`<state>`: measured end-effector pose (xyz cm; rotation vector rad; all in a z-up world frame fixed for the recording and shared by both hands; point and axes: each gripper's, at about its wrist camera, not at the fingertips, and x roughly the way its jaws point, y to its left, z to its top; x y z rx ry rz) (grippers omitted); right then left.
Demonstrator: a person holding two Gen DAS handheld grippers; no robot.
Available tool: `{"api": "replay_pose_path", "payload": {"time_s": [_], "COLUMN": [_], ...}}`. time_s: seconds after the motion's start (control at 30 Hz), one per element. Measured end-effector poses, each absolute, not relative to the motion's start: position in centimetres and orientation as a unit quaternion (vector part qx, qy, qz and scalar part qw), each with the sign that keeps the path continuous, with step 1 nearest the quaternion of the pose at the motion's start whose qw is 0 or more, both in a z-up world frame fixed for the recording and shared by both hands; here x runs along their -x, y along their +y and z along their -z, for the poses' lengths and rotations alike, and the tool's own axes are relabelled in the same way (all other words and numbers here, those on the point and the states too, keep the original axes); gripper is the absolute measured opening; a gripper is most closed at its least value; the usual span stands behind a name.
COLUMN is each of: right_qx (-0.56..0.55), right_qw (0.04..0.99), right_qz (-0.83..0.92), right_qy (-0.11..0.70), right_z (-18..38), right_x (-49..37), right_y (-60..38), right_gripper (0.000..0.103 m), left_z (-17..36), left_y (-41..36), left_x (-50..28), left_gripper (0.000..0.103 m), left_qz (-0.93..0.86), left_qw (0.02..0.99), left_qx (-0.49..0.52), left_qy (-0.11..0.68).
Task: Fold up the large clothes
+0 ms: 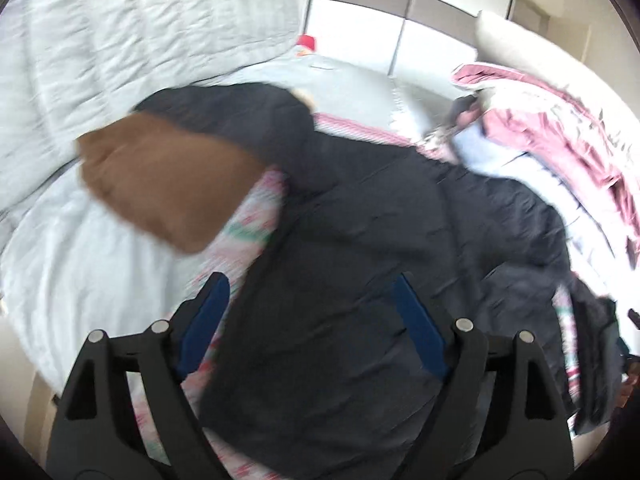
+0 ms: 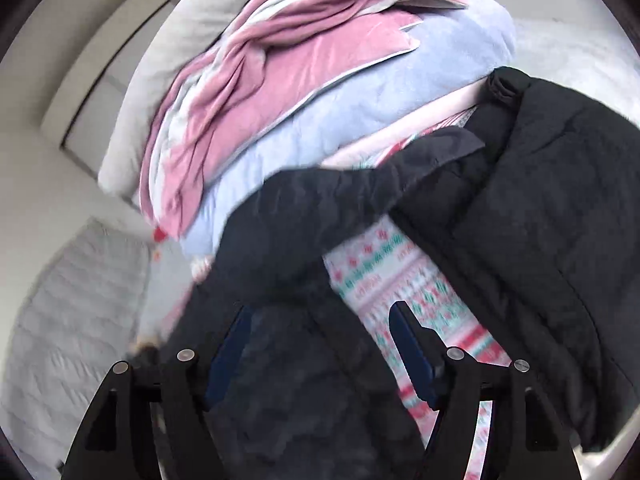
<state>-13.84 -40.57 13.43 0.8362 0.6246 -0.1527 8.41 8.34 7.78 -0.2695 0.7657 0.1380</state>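
Observation:
A large black padded jacket [image 1: 352, 220] lies spread on a patterned red, green and white blanket [image 1: 252, 216] on the bed. Its brown lining or hood [image 1: 160, 176] is turned out at the left. My left gripper [image 1: 312, 284] is open just above the jacket's body, its blue pads on either side of the fabric. In the right wrist view the jacket [image 2: 540, 200] lies in folds, with a sleeve [image 2: 320, 208] across the middle. My right gripper [image 2: 320, 316] is open above the black fabric and the blanket [image 2: 400, 280]. Both views are blurred.
A grey quilted duvet [image 1: 100, 40] covers the far left of the bed. A pile of pink [image 2: 260, 60] and pale blue [image 2: 360, 92] bedding with a grey pillow [image 2: 168, 60] lies beside the jacket. A white wardrobe [image 1: 400, 8] stands behind.

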Motion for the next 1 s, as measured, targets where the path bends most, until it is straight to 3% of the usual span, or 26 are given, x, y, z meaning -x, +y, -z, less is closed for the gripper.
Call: {"api": "replay_pose_path", "payload": {"time_s": [0.13, 0.3, 0.47, 0.7, 0.77, 0.83, 0.87, 0.9, 1.0], "right_qx": [-0.441, -0.454, -0.493, -0.418, -0.428, -0.450, -0.453, -0.454, -0.457], "right_qw": [0.842, 0.823, 0.804, 0.812, 0.816, 0.805, 0.805, 0.808, 0.833], "right_qz": [0.097, 0.134, 0.146, 0.225, 0.203, 0.189, 0.191, 0.193, 0.178], "right_qy": [0.294, 0.314, 0.299, 0.340, 0.332, 0.336, 0.334, 0.323, 0.257], "right_z": [-11.7, -8.4, -6.5, -5.0, -4.5, -3.6, -3.5, -3.8, -6.8], "right_x": [9.8, 6.6, 4.4, -0.1, -0.9, -1.5, -1.6, -1.6, -0.6], "right_y": [-44.4, -47.8, -50.6, -50.6, -50.7, -51.0, -51.1, -51.1, -50.8], "right_gripper": [0.073, 0.072, 0.072, 0.070, 0.059, 0.025, 0.017, 0.009, 0.006], "left_z": [-6.8, -1.4, -0.7, 1.7, 2.1, 2.4, 2.4, 2.4, 2.2], "left_y": [5.9, 2.9, 2.5, 2.1, 2.4, 2.9, 3.0, 3.2, 3.6], "left_x": [-13.2, -17.5, -19.7, -21.9, -22.3, -22.5, -22.8, -22.8, -22.9], "left_gripper": [0.086, 0.086, 0.086, 0.086, 0.086, 0.086, 0.086, 0.086, 0.086], "left_qz": [-0.073, -0.060, -0.077, -0.077, -0.079, -0.081, -0.082, -0.082, -0.084], "left_qw": [0.915, 0.895, 0.898, 0.881, 0.879, 0.876, 0.875, 0.875, 0.878], "left_qx": [0.105, 0.018, 0.001, -0.004, -0.004, 0.003, 0.006, 0.009, 0.010], "left_qy": [0.382, 0.442, 0.433, 0.466, 0.471, 0.475, 0.477, 0.477, 0.471]}}
